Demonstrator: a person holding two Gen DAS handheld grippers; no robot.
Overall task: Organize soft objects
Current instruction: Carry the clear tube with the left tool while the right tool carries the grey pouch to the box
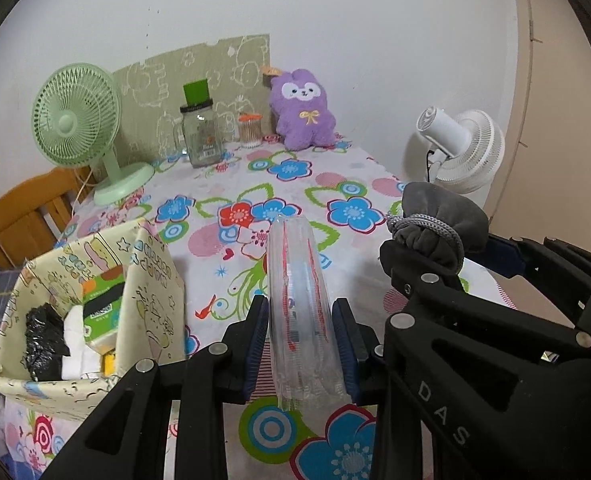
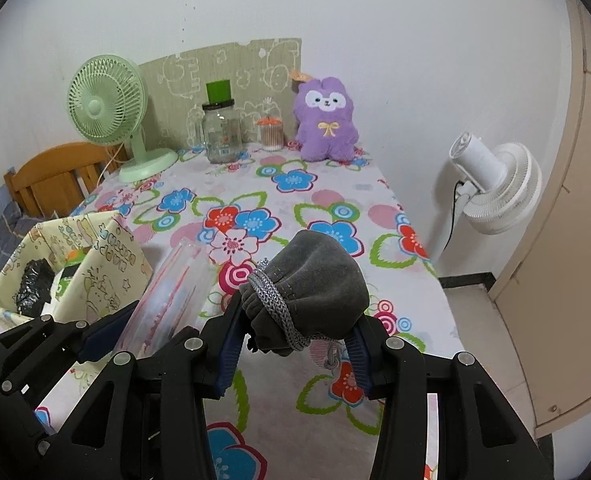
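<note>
The left tongs (image 1: 301, 344) are clamped narrow on a clear plastic packet (image 1: 299, 304) with red print, its sides pinched between the blue pads, and it hangs above the floral table (image 1: 295, 184). The right tongs (image 2: 295, 344) hold a grey drawstring pouch (image 2: 315, 288) by its gathered neck, the braided cord (image 2: 275, 300) looped round it, also clear of the table. Both soft things sit in the air near the front of the table, with the patterned box (image 1: 151, 280) just to the left, already holding a black bag, white pieces and a green pack. What the packet contains is hard to tell through the glare. To do this step well, I would carry the packet over the box's open top first, lower it until it rests on the contents, then release; the pouch should follow without the two tongs crossing, keeping the grip on the neck so the cord does not snag the box rim.
</note>
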